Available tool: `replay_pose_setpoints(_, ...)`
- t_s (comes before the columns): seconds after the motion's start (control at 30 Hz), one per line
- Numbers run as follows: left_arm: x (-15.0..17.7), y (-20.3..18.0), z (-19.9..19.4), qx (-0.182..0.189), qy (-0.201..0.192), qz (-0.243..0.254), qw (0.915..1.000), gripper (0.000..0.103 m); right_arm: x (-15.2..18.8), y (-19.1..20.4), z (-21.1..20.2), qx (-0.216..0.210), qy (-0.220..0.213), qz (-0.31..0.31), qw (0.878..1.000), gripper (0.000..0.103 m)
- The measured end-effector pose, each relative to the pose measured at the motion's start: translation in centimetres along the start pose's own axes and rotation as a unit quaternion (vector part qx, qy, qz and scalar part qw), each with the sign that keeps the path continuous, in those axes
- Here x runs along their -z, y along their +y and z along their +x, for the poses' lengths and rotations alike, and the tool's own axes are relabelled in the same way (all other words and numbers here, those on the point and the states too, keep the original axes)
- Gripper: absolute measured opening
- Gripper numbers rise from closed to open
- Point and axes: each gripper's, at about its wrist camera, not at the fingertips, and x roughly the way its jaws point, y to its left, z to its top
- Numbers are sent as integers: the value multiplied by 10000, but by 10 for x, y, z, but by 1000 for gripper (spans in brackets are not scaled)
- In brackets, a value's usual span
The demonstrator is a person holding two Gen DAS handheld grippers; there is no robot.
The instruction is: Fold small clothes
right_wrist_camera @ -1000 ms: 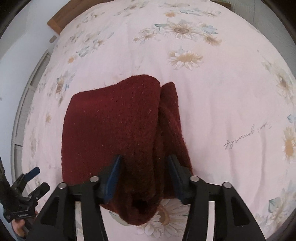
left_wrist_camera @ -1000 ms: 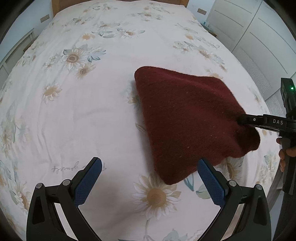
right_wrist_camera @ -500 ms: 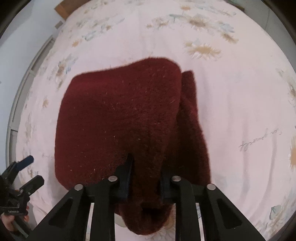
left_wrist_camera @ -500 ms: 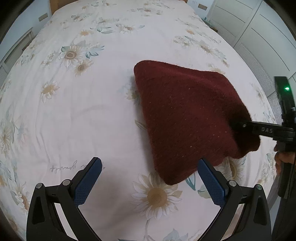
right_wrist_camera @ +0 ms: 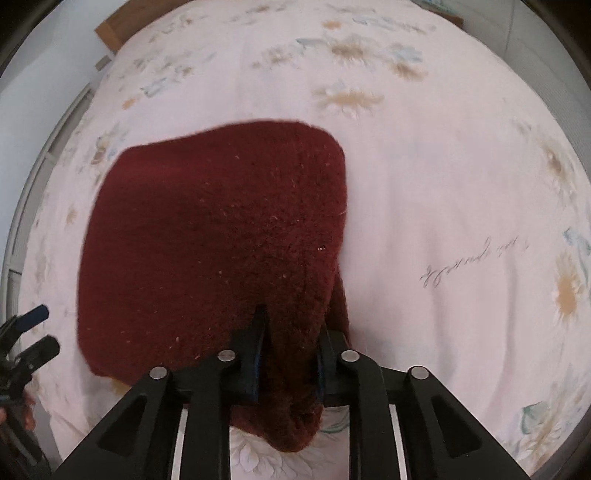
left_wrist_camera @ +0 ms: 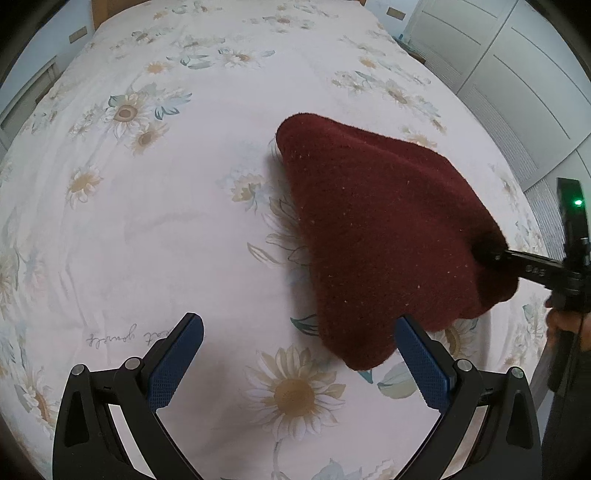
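A dark red knitted garment (left_wrist_camera: 384, 236) lies folded on the flowered bed sheet (left_wrist_camera: 166, 206). In the right wrist view it fills the middle (right_wrist_camera: 214, 243). My right gripper (right_wrist_camera: 290, 339) is shut on the garment's near edge and holds that edge up off the sheet. The same gripper shows at the right in the left wrist view (left_wrist_camera: 496, 256), clamped on the cloth. My left gripper (left_wrist_camera: 299, 354) is open and empty, low over the sheet, with the garment's near corner just inside its right finger (left_wrist_camera: 421, 362).
White wardrobe doors (left_wrist_camera: 524, 74) stand to the right of the bed. A wooden headboard (right_wrist_camera: 122, 26) is at the far end. The left gripper appears small at the left edge of the right wrist view (right_wrist_camera: 29, 332).
My right gripper has closed on the garment's edge and lifted it, drawing the cloth over itself. The left gripper has stayed open in place.
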Motion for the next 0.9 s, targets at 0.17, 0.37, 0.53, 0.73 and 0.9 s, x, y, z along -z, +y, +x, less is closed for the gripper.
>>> replay_pose_setpoints(0.17,-3,5,9,-97,71,-47,9999,102,-3,-3,-4,335,-58,-5,9994,66)
replay_pose_setpoints(0.37,-25,1,13,-44,75,-37,10000,102,-14,-7,-25,205,-310,113,9992,80)
replay_pose_setpoints(0.53,-50,-4,21,-124,16,-83,9999,102,-24,10,-31,136,-440,-33,9989,88)
replay_pose_setpoints(0.73,-68,-9,49,179,169,-287,9993,102,-28,22,-4,58,-236,-128,9996,102)
replay_pose_setpoints(0.9,-63,-18,81,118,510,-215,9984,102,-20,7,17,177,-197,8,9996,102)
